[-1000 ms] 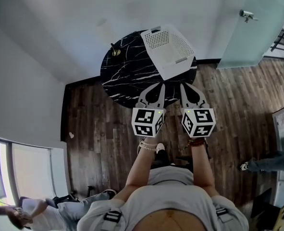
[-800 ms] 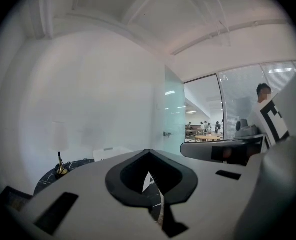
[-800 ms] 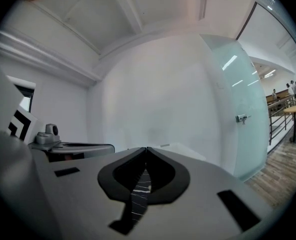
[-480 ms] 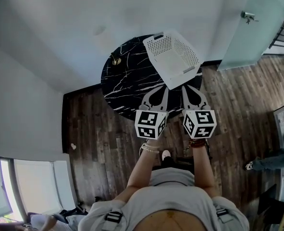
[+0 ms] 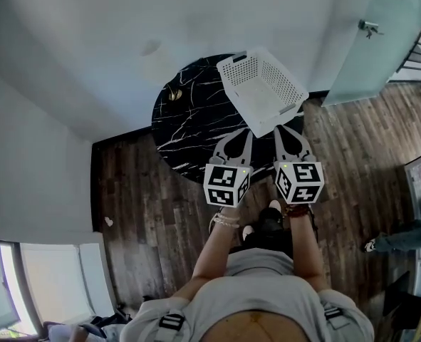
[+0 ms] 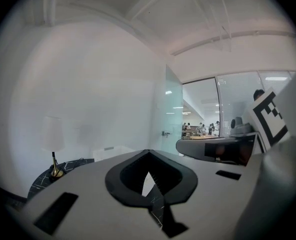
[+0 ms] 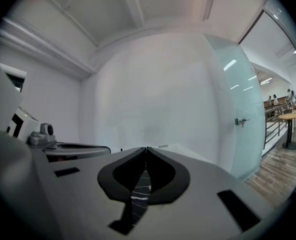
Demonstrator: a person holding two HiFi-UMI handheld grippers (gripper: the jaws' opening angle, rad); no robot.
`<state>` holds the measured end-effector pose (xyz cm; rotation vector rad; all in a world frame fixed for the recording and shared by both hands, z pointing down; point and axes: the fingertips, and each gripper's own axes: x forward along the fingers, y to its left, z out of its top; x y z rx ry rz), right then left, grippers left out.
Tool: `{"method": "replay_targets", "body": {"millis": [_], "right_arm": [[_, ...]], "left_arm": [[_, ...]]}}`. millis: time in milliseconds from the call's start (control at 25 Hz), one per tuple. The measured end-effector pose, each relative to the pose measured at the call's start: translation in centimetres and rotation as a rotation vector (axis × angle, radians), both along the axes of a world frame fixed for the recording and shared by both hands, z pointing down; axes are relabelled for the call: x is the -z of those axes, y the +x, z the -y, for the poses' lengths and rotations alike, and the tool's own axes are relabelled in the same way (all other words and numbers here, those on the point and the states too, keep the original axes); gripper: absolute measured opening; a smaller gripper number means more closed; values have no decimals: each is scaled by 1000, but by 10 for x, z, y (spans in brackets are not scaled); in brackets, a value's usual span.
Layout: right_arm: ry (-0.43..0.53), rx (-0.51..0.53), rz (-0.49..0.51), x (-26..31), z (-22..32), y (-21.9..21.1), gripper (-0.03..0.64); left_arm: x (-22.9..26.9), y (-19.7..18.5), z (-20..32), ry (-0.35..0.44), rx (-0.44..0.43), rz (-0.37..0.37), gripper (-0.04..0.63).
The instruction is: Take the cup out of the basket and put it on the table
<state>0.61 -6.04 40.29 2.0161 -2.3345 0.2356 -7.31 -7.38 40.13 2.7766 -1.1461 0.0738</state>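
A white perforated basket (image 5: 261,91) stands on the right part of a round black marble table (image 5: 189,130). No cup shows in it from the head view. My left gripper (image 5: 241,131) and right gripper (image 5: 282,129) hang side by side over the table's near edge, just short of the basket, both shut with nothing in them. In the left gripper view the shut jaws meet at the tip of my left gripper (image 6: 148,152), with the basket (image 6: 109,152) low behind them. In the right gripper view my right gripper (image 7: 146,149) is likewise shut and empty.
A small gold-footed stem object (image 5: 172,94) stands at the table's far left; it also shows as the gold stem (image 6: 54,168). White walls are close behind the table. A glass partition (image 5: 381,41) is to the right. Dark wood floor (image 5: 139,212) surrounds the table.
The table and basket have drawn nearer and lower in the head view as the person came closer. Both grippers stay shut and side by side.
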Motion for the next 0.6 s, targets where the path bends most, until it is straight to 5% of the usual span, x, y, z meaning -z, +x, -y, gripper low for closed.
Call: {"method": "replay_targets", "body": {"millis": [600], "right_arm": [[-13,72,14,-1,82,5,8]], "left_arm": [[-5,8,74,-23,59,13,6]]}}
